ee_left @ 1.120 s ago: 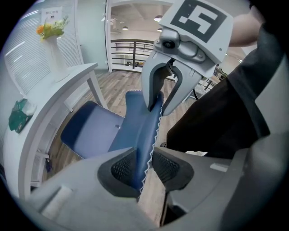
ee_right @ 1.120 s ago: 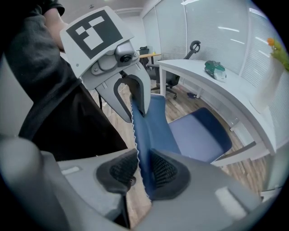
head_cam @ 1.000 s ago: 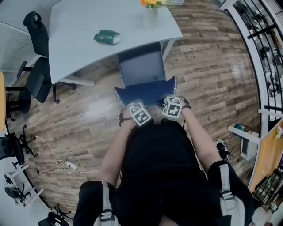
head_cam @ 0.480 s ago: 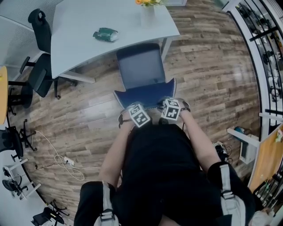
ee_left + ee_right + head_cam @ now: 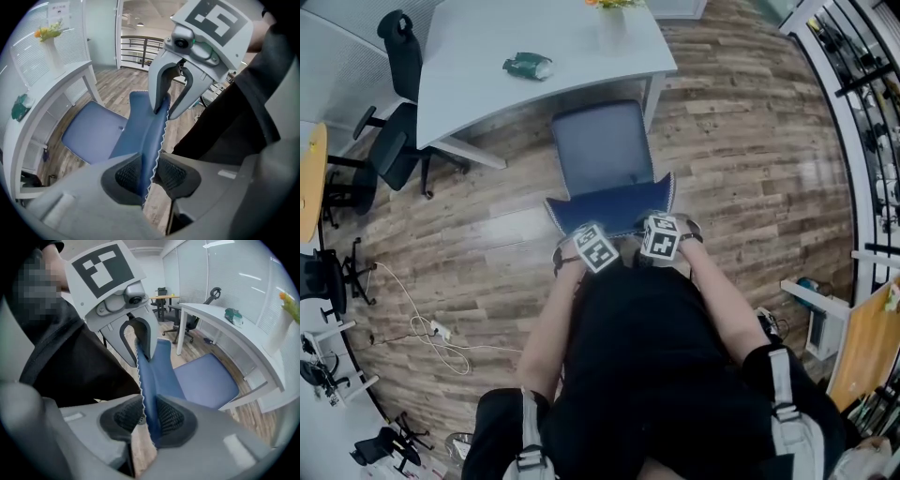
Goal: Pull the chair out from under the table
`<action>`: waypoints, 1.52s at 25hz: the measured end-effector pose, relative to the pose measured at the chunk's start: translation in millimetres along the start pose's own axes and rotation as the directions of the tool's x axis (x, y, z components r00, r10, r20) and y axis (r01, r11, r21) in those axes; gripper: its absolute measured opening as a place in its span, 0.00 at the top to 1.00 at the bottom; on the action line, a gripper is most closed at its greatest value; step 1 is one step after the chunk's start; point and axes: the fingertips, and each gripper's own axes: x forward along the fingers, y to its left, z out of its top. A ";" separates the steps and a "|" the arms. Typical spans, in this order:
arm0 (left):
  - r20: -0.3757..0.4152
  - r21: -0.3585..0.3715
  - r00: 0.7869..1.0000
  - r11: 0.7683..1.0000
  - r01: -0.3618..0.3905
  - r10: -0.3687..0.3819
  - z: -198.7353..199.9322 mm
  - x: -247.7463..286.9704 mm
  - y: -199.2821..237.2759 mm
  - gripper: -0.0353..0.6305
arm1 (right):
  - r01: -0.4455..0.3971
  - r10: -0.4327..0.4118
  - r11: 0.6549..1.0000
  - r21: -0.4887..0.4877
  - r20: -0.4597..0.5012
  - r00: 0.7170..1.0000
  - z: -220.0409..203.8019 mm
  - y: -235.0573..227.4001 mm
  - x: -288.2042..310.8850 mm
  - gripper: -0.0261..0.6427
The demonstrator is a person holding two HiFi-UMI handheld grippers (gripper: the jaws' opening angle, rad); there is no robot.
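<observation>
Left claw and right claw each pinch the top edge of the blue chair backrest; its seat sits just beside the white surface, at the near edge.

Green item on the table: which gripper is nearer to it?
Left. The left gripper clamps the chair back on the side toward the green item; the right gripper clamps the same chair back farther over, away from it.
</observation>
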 end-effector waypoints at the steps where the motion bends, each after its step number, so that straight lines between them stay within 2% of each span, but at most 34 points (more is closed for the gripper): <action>1: 0.002 -0.010 1.000 1.000 0.002 -0.002 -0.9 0.6 -5.3 0.78 | -0.003 0.003 1.000 0.002 0.006 1.000 -1.2 4.7 -0.5 0.82; 6: 0.018 -0.064 1.000 0.998 -0.014 0.016 -1.5 1.6 -34.2 0.77 | -0.005 0.005 1.000 -0.009 0.018 1.000 -11.6 29.5 -6.1 0.82; 18: 0.023 -0.064 0.999 0.997 -0.034 0.035 -10.1 -13.5 -81.5 0.77 | 0.027 -0.025 0.998 -0.052 0.034 0.999 -20.3 79.2 -19.1 0.82; 26: 0.053 -0.063 0.997 0.997 -0.051 0.054 -6.8 -20.1 -81.5 0.77 | 0.053 -0.049 0.997 -0.049 0.076 0.996 -16.5 78.6 -25.8 0.82; 31: 0.061 -0.049 0.996 0.997 -0.065 0.068 1.7 -22.9 -69.2 0.77 | 0.102 -0.102 0.995 0.005 0.110 0.989 -13.1 61.6 -32.8 0.80; 38: 0.071 -0.028 0.995 0.997 -0.073 0.074 7.4 -26.0 -54.4 0.77 | 0.099 -0.102 0.995 0.030 0.119 0.988 -8.5 45.7 -34.8 0.79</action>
